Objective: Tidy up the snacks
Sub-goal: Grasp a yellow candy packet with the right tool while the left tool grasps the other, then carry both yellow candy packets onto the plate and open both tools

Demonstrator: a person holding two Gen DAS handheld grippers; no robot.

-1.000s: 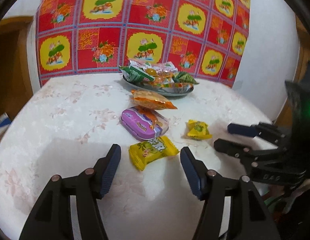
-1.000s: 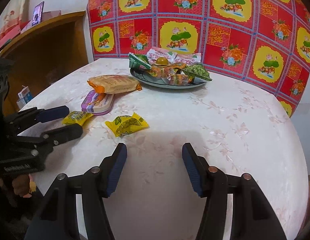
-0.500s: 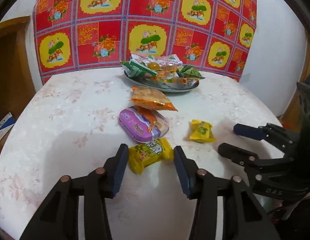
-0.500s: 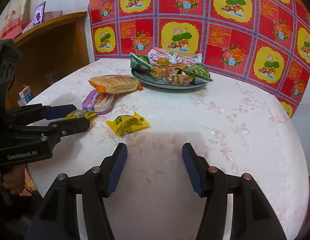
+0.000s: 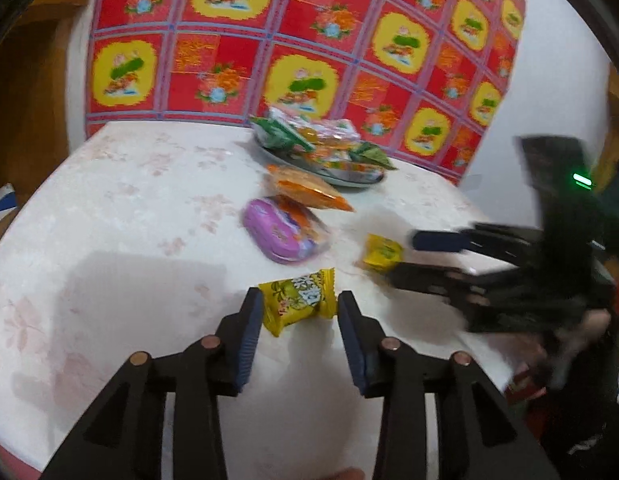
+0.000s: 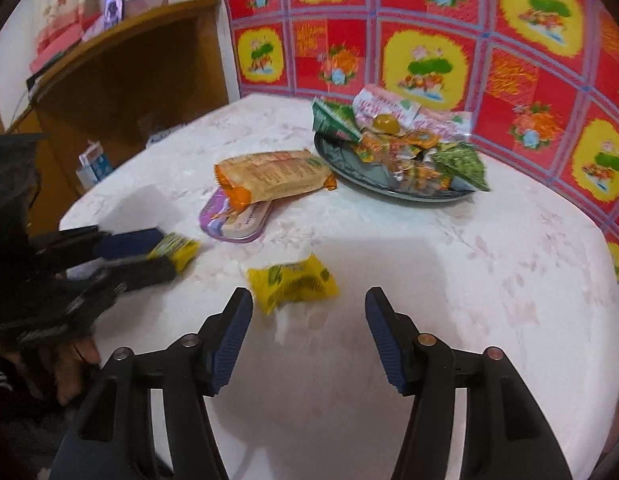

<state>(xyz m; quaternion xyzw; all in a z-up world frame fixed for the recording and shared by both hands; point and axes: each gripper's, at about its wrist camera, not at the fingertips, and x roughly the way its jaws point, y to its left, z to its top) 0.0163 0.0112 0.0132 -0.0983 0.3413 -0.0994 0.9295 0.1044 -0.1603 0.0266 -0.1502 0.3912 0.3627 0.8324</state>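
white wall (image 5: 557, 92), red-and-yellow patterned cloth (image 6: 449, 40) hung behind, wooden shelf (image 6: 121, 60), pale floral tablecloth (image 6: 489, 280)

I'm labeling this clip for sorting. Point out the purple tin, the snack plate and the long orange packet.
purple tin (image 5: 269, 232), left wrist view, lid.
snack plate (image 6: 341, 156), right wrist view, bare inner surface.
long orange packet (image 6: 269, 176), right wrist view, middle.

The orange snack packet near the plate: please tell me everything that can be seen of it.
The orange snack packet is a long, flat pillow bag of shiny printed film, orange with a paler printed face and crimped ends. It looks sealed. It lies on its side, one end resting on the purple tin, the other end reaching the rim of the plate. No gripper touches it.
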